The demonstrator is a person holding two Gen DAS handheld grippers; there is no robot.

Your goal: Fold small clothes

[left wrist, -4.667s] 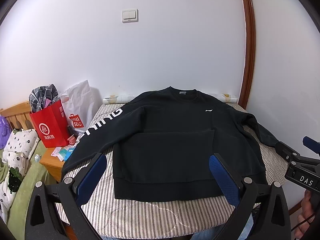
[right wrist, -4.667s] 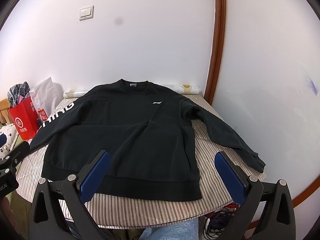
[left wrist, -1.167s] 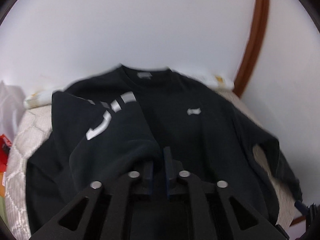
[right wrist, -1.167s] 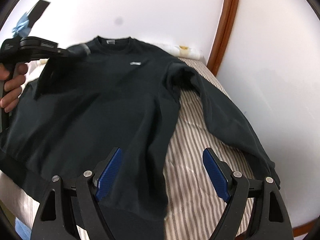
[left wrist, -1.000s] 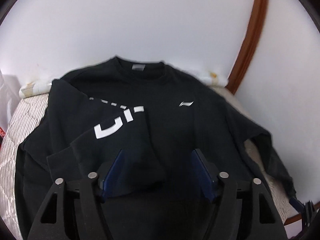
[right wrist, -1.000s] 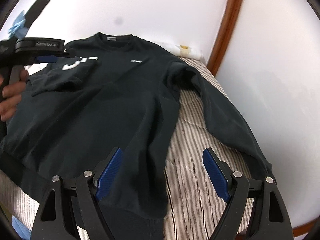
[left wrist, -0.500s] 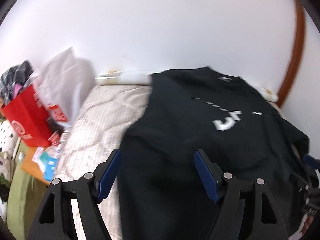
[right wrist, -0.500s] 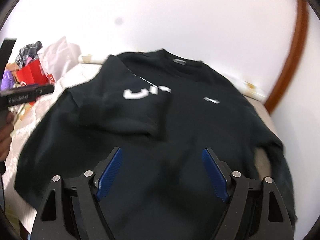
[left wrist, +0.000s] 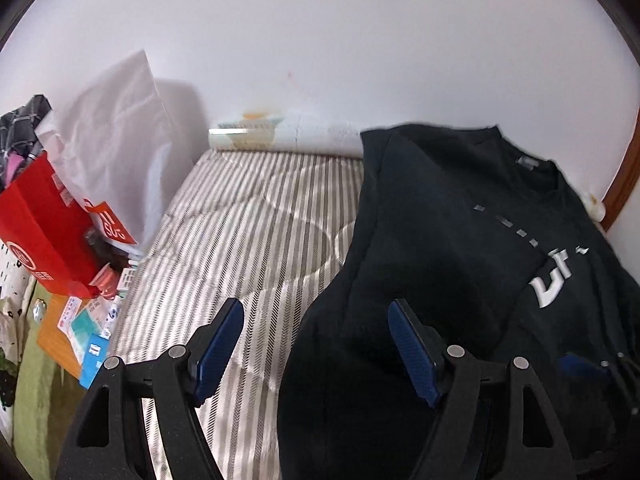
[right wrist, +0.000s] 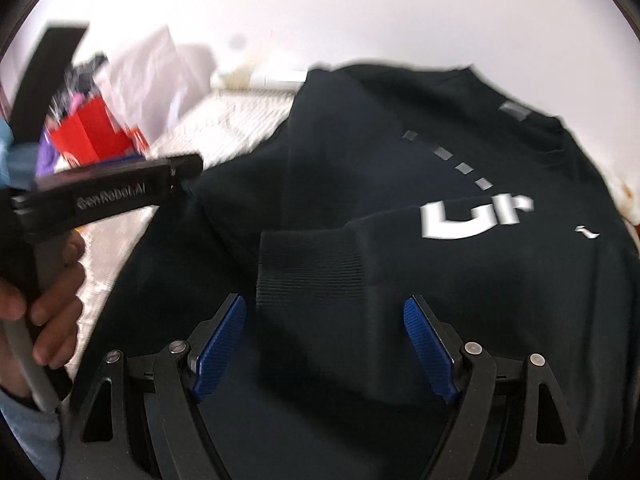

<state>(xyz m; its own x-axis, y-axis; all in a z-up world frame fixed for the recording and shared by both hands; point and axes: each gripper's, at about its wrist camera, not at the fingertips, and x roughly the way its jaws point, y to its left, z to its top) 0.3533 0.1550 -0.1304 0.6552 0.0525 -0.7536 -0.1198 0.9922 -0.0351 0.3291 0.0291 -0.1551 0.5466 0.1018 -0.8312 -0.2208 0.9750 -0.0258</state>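
Sweatshirt [right wrist: 360,184], sleeve folded across chest

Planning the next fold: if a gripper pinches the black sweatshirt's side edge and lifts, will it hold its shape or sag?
Probably sag: the black sweatshirt lies limp, and its folded-over sleeve drapes softly. The thick ribbed cuff suggests heavy knit, so one pinch may drag the rest. The striped bed cover looks textured, so sliding seems unlikely.

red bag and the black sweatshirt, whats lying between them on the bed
In the left wrist view, only bare striped mattress cover lies between the red bag and the black sweatshirt; a white bag stands behind the red one.
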